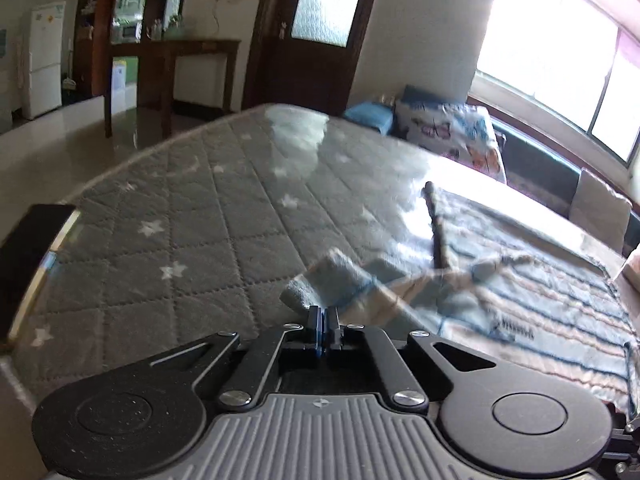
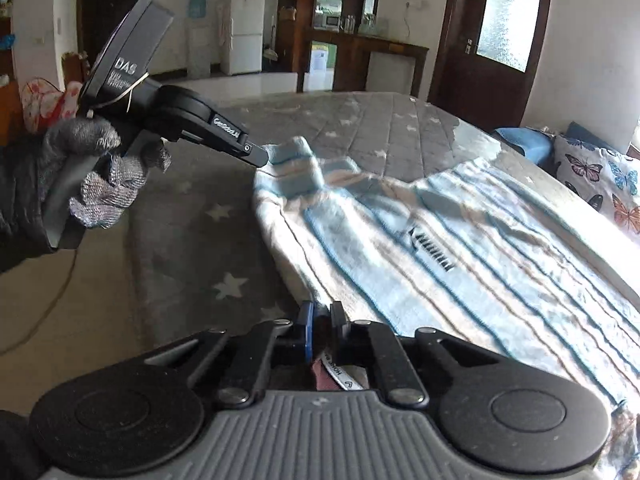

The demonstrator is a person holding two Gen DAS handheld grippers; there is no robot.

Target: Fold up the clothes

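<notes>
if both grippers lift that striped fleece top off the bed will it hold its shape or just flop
Probably flops: the striped top already sags and creases near the left gripper. Its fuzzy pile should grip rather than slip. It looks light, so the right gripper, pinching its edge, likely holds.

Blue-and-cream striped garment point(image 2: 460, 240); grey star-patterned quilted mattress point(image 1: 180, 220); butterfly-print pillow point(image 2: 600, 184)

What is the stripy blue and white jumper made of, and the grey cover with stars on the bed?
The blue and white striped jumper looks like soft, fuzzy knit, perhaps fleecy: its surface is fluffy and it bunches in thick folds. The grey star-patterned bed cover looks like padded quilted fabric, matte, with stitched diamond lines.
</notes>
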